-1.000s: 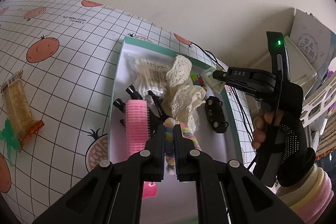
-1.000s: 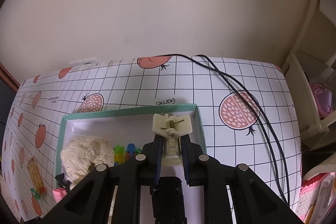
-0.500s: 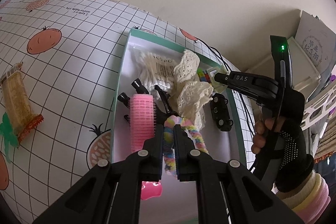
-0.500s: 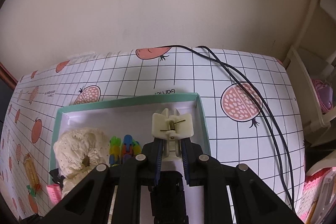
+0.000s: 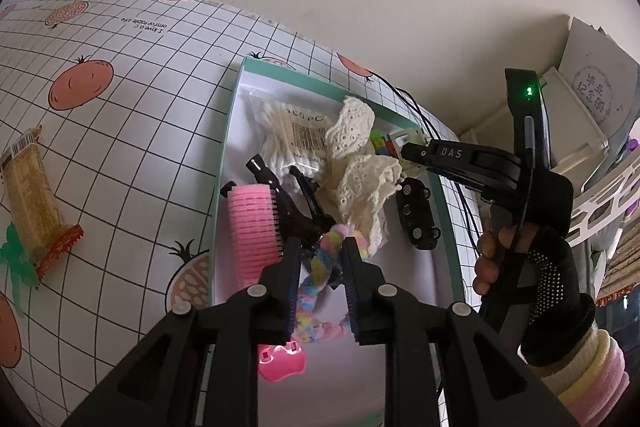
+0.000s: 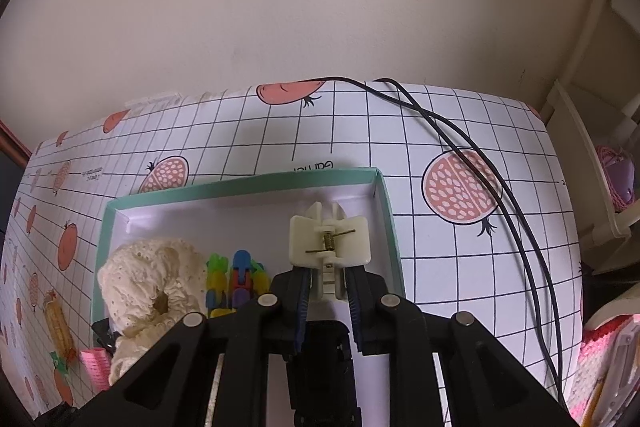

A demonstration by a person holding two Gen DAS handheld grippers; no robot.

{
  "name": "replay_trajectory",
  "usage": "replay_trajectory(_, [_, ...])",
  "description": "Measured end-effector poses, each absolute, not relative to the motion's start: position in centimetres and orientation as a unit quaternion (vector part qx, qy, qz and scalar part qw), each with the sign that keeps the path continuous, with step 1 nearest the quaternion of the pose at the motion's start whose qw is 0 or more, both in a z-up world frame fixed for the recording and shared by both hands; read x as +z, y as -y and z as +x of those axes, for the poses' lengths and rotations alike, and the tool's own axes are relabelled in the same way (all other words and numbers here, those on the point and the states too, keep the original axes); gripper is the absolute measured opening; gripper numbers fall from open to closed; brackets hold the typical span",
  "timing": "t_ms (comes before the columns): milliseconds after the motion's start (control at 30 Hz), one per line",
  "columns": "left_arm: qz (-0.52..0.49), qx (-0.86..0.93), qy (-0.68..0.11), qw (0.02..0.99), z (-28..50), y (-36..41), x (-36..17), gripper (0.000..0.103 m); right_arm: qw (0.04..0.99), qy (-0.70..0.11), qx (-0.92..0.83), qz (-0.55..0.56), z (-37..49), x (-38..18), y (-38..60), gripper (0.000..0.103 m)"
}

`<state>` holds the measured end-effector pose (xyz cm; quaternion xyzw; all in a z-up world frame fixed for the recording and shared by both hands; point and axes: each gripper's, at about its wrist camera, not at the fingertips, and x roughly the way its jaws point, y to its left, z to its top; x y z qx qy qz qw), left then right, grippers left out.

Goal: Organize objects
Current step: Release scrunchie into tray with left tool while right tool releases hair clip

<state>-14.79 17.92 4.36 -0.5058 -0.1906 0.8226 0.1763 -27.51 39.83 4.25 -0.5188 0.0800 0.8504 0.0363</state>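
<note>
The left gripper (image 5: 320, 267) is held open above the rainbow scrunchie (image 5: 320, 301) lying between its fingers. A cream clip (image 6: 329, 247) is apparently pinched by the right gripper (image 6: 329, 301) over the box (image 6: 240, 187).

Fruit-print table (image 5: 132, 115) carries box (image 5: 280, 73), snack bar (image 5: 32, 195), cable (image 6: 472, 147).

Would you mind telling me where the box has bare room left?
Bare floor lies along the back wall of the box, behind the cream scrunchie, and near the black clip. Crowded around the pink roller and cotton swabs.
</note>
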Motion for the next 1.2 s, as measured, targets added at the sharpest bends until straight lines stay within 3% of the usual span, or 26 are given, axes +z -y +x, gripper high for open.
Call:
replay_trajectory(100, [-0.503, 0.824, 0.189, 0.178, -14.8, -18.0, 4.8, 0.022, 0.036, -0.080, 0.850, -0.519, -27.5, 4.3, -39.9, 0.021])
replay_trajectory(233, [-0.497, 0.829, 0.186, 0.176, -14.8, -17.9, 5.4, 0.029, 0.034, -0.080, 0.851, -0.518, -27.3, 4.7, -39.8, 0.034])
replay_trajectory(633, [-0.477, 0.844, 0.179, 0.169, -14.7, -17.3, 7.3, 0.030, 0.031, -0.070, 0.859, -0.505, -26.5, 6.6, -39.5, 0.034])
replay_trajectory(700, [-0.475, 0.847, 0.176, 0.164, -14.7, -17.1, 7.5, 0.034, 0.031, -0.073, 0.860, -0.504, -26.3, 6.8, -39.6, 0.034])
replay_trajectory(733, [-0.473, 0.849, 0.174, 0.160, -14.7, -16.9, 7.5, 0.040, 0.030, -0.074, 0.861, -0.502, -26.2, 6.9, -39.6, 0.036])
replay_trajectory(767, [-0.471, 0.851, 0.172, 0.156, -14.7, -16.8, 7.5, 0.045, 0.030, -0.075, 0.861, -0.502, -26.1, 7.0, -39.5, 0.042])
replay_trajectory(1200, [-0.481, 0.858, 0.156, 0.089, -15.4, -15.1, 6.6, 0.066, 0.012, -0.090, 0.861, -0.500, -24.3, 6.9, -38.8, 0.067])
